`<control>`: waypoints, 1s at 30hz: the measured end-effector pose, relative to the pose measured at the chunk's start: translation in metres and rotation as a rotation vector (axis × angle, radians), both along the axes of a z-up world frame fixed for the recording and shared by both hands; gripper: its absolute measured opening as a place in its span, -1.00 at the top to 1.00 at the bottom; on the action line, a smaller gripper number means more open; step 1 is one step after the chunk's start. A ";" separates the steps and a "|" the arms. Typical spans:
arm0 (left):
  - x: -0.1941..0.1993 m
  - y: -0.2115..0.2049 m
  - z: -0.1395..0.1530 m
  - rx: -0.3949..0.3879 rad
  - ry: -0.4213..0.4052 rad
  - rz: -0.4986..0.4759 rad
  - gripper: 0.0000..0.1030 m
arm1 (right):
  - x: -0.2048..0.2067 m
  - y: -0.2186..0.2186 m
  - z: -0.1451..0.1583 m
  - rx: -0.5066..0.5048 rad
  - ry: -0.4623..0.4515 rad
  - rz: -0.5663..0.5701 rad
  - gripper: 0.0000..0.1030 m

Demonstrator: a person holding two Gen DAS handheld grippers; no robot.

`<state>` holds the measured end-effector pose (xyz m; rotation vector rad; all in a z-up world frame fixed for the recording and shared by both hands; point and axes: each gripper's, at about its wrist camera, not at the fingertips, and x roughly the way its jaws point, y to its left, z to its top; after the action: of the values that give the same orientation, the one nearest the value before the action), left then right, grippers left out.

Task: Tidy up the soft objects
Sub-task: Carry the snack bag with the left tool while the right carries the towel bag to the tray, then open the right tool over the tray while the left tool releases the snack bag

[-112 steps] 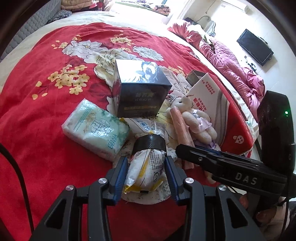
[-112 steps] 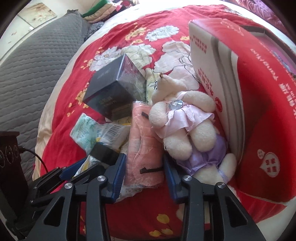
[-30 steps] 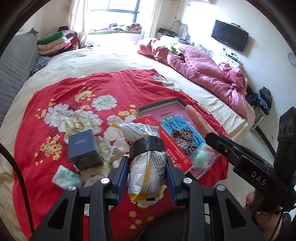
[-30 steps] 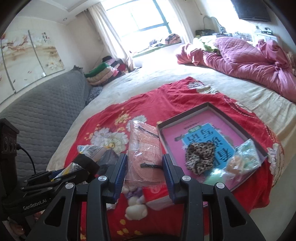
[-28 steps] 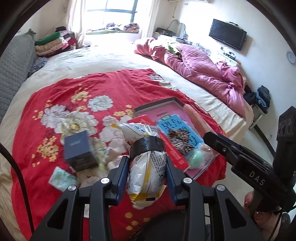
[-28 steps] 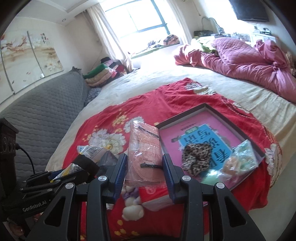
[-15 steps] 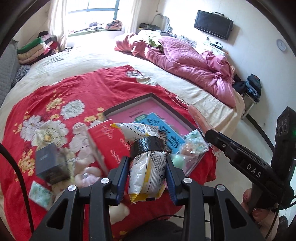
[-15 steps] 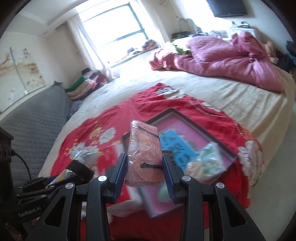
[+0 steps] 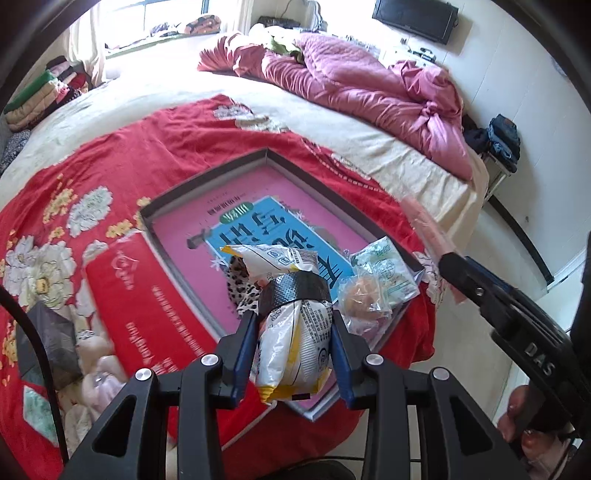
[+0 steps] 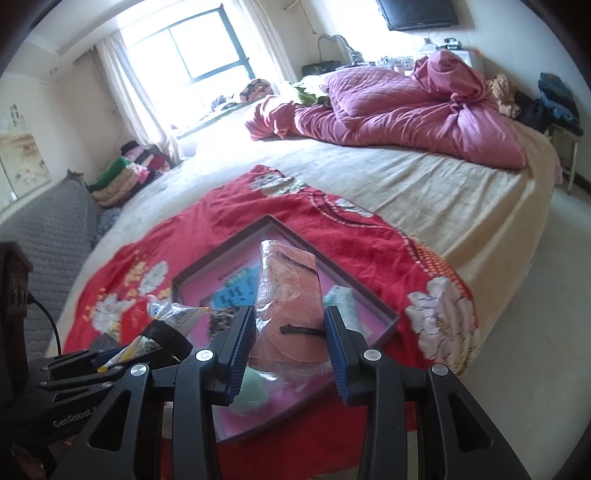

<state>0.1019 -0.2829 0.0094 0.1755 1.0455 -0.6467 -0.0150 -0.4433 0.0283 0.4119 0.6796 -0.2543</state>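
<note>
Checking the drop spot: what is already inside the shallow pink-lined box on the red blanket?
In the box: a blue printed sheet, leopard-print fabric, a green-white packet and a bagged round item. The held snack bag covers part.

We are in a bedroom of a lived-in home. A wide bed (image 10: 424,192) with a cream sheet fills most of the room; a red floral blanket (image 9: 92,177) is spread over its near part and a crumpled pink quilt (image 10: 406,110) lies at its far side. A flat television (image 10: 417,13) hangs on the pale wall. A curtained window (image 10: 207,48) lets in bright daylight, with folded blankets stacked (image 10: 125,173) below it. A grey quilted headboard (image 10: 48,229) runs along one side. We note clothes piled on a stool (image 9: 502,142) by the wall and a framed painting (image 10: 18,158) on another wall.
</note>
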 end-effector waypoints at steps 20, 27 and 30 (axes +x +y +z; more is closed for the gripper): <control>0.025 -0.027 -0.039 0.044 0.051 -0.025 0.26 | 0.045 -0.012 -0.054 -0.012 0.120 0.030 0.22; 0.031 -0.028 -0.044 0.041 0.065 -0.022 0.26 | 0.056 -0.014 -0.065 0.002 0.138 0.034 0.19; 0.032 -0.029 -0.046 0.046 0.068 -0.025 0.26 | 0.059 -0.013 -0.066 -0.003 0.135 0.042 0.18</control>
<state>0.1337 -0.3120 -0.0369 0.2084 1.1254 -0.6554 0.0442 -0.4560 -0.0382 0.3797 0.8189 -0.2449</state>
